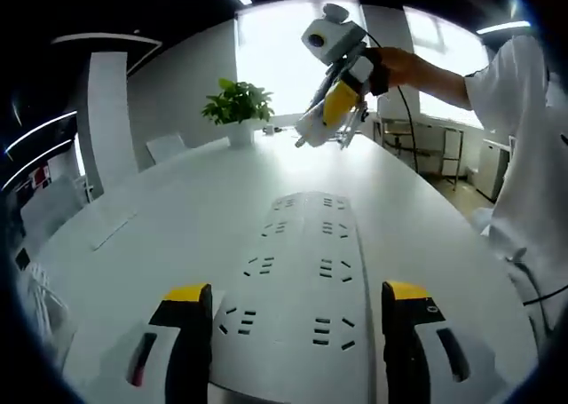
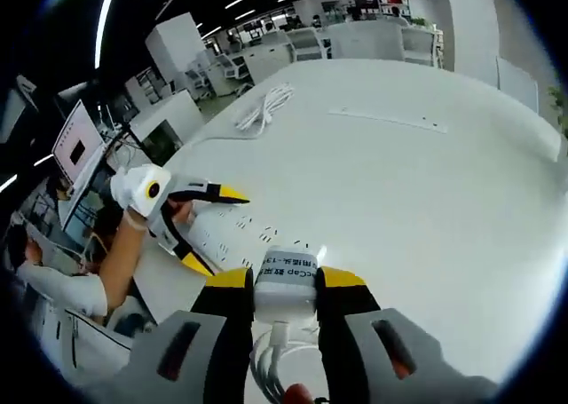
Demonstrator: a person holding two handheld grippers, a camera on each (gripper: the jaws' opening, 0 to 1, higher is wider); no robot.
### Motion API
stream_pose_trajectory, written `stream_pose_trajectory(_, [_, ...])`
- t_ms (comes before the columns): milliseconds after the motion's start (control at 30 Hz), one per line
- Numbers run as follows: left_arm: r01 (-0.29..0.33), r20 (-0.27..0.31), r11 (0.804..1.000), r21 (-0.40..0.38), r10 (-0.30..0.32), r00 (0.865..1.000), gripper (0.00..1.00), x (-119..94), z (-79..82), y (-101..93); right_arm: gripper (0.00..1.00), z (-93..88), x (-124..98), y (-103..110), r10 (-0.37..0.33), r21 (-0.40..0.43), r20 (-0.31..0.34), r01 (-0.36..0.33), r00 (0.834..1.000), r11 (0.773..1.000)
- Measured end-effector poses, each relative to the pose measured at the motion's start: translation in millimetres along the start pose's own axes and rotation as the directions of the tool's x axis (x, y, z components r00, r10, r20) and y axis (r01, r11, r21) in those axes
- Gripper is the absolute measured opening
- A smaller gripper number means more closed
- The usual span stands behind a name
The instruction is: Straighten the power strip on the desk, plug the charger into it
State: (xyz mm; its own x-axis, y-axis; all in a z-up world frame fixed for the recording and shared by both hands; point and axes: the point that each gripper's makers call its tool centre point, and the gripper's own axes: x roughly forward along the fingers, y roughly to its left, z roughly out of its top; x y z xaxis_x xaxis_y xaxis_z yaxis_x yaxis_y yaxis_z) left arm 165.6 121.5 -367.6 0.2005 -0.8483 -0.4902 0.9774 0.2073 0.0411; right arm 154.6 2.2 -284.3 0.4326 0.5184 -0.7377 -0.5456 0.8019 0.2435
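Power strip flat on white counter, straddled by spread jaws of left hand-held gripper. Charger pinched in right hand-held gripper, raised above counter, cable trailing below. Potted plant at far end; coiled white cable well apart.

White oval desk. White power strip lies flat near one end; potted plant stands beyond it; coiled white cable rests well apart from the strip.
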Motion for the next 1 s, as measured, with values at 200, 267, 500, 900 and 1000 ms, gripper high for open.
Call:
stream_pose_trajectory(200, [0.040, -0.180, 0.999, 0.019, -0.036, 0.983, 0.73, 0, -6.4, 1.4, 0.27, -2.7, 11, 8, 0.026, 0.008, -0.053, -0.026, 0.998, 1.000])
stream_pose_trajectory(267, [0.089, -0.245, 0.994, 0.057, -0.073, 0.967, 0.73, 4, -7.5, -1.8, 0.27, -1.4, 13, 7, 0.032, 0.013, -0.065, -0.031, 0.997, 0.999])
stream_pose_trajectory(500, [0.179, -0.427, 0.983, 0.024, -0.152, 0.892, 0.73, 8, -9.3, -13.5, 0.27, -8.9, 18, 12, 0.038, 0.031, -0.168, -0.033, 0.985, 0.999])
stream_pose_trajectory(900, [0.196, -0.515, 0.980, 0.034, -0.151, 0.844, 0.71, 8, -10.6, -18.4, 0.27, -21.7, 32, 16, 0.041, 0.056, -0.404, -0.020, 0.914, 0.998])
stream_pose_trajectory(1000, [0.195, -0.513, 0.980, 0.031, -0.152, 0.845, 0.70, 8, -11.0, -17.5, 0.27, -29.6, 32, 13, -0.001, 0.053, -0.471, 0.029, 0.882, 0.998])
